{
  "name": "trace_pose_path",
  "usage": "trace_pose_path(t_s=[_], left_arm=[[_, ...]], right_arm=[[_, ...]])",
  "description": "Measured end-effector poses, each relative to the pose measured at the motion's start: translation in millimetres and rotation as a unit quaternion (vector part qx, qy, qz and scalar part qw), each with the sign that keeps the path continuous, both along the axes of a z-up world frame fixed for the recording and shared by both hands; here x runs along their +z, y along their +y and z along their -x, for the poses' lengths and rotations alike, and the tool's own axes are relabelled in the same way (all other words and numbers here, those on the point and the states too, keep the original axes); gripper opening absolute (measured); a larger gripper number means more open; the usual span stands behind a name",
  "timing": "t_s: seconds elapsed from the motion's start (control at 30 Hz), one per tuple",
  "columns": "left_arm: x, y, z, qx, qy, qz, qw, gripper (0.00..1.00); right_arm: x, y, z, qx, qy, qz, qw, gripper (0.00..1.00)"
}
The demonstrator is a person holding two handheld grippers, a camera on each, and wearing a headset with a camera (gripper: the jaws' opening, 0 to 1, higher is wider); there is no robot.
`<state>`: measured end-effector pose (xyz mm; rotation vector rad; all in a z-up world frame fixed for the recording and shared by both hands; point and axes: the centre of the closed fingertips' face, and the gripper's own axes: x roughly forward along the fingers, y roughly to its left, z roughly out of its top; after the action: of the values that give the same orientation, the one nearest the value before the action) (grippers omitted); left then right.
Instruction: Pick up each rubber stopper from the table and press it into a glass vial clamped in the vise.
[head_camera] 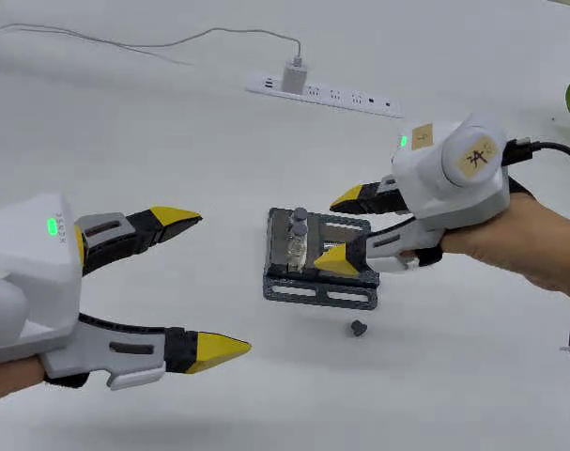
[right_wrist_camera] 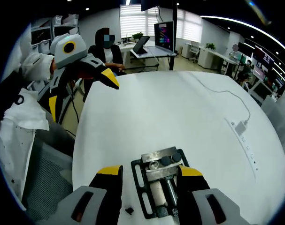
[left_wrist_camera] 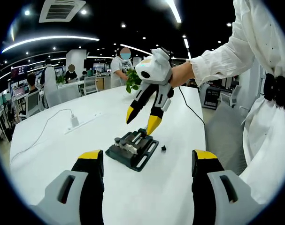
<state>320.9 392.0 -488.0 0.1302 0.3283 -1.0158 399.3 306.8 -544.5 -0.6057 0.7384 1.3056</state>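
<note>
The right claw point(head_camera: 327, 235) is held wide over the vise point(head_camera: 317, 287), where seemingly stoppered vials point(head_camera: 297, 246) are clamped for pressing; one stopper point(head_camera: 358, 328) is seen on the desk point(head_camera: 172, 113) nearby. The left claw point(head_camera: 223, 282) is spread wide.

white table point(head_camera: 125, 113) | vise point(head_camera: 318, 292) centre | loose stopper point(head_camera: 358, 329) just beside it | power strip point(head_camera: 324, 94) far side

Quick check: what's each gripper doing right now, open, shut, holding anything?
Left gripper: open, empty.
Right gripper: open, empty, over the vise.
</note>
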Motion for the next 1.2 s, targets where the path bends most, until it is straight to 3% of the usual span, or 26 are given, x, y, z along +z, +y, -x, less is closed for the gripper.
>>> trace_pose_path(t_s=[0.47,0.67,0.83,1.0,1.1,1.2], left_arm=[[-0.9,-8.3,-2.3,-0.033,-0.005,-0.027,0.9991,0.73],[-2.4,-14.2,-1.9,-0.051,-0.009,-0.046,0.9976,0.72],[-4.9,-21.3,-3.0,-0.072,-0.012,-0.063,0.9954,0.71],[-13.6,-30.1,-3.5,-0.108,-0.019,-0.098,0.9891,0.68],[-19.8,-37.5,-5.2,-0.138,-0.029,-0.126,0.9819,0.66],[-25.6,-49.3,-7.9,-0.175,-0.042,-0.155,0.9713,0.65]], right_arm=[[14.3,-23.7,26.5,-0.053,-0.007,-0.076,0.9956,0.59],[18.4,-36.2,44.7,-0.065,-0.008,-0.101,0.9928,0.7],[16.5,-56.4,50.3,-0.081,-0.011,-0.113,0.9902,0.76],[14.9,-79.1,61.6,-0.088,-0.021,-0.118,0.9888,0.81],[15.6,-87.7,69.3,-0.094,-0.025,-0.122,0.9878,0.85],[15.4,-98.8,75.6,-0.106,-0.027,-0.129,0.9856,0.86]])
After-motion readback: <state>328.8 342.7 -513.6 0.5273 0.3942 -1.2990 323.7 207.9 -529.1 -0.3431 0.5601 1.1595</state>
